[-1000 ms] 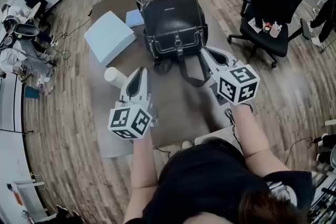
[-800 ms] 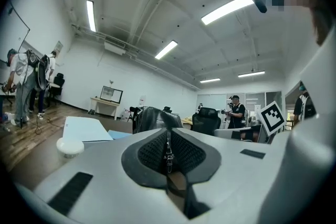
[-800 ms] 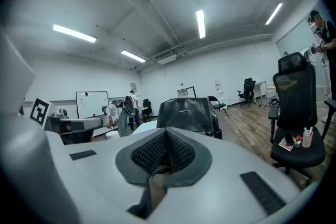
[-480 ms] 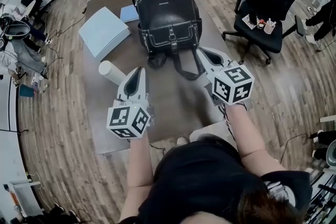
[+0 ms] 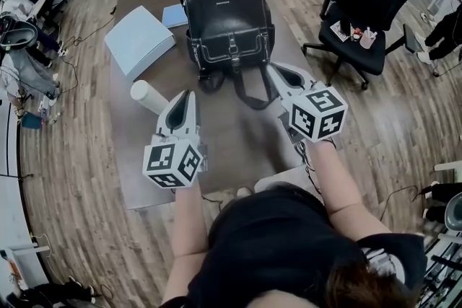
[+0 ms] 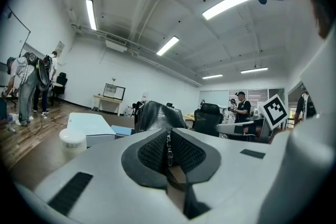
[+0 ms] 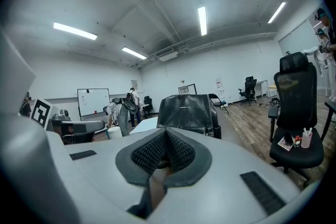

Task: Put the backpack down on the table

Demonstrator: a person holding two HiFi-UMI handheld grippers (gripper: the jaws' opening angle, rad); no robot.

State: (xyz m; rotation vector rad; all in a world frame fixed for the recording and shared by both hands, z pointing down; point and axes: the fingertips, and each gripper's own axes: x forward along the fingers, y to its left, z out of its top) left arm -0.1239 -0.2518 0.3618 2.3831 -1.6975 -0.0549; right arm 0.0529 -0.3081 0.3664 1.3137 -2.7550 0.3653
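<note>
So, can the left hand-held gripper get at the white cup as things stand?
Probably yes: the white cup stands on the table just beside the left hand-held gripper, with nothing between them. Its jaws are shut, so they'd need opening first.

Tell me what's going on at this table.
A person holds tongs in each hand, aimed at a black backpack that stands upright on the brown table, its straps trailing toward them. The left tongs and right tongs are both shut and empty, short of the backpack, which looks already set down. A pale blue box and a white cup sit on the person's left side.
</note>
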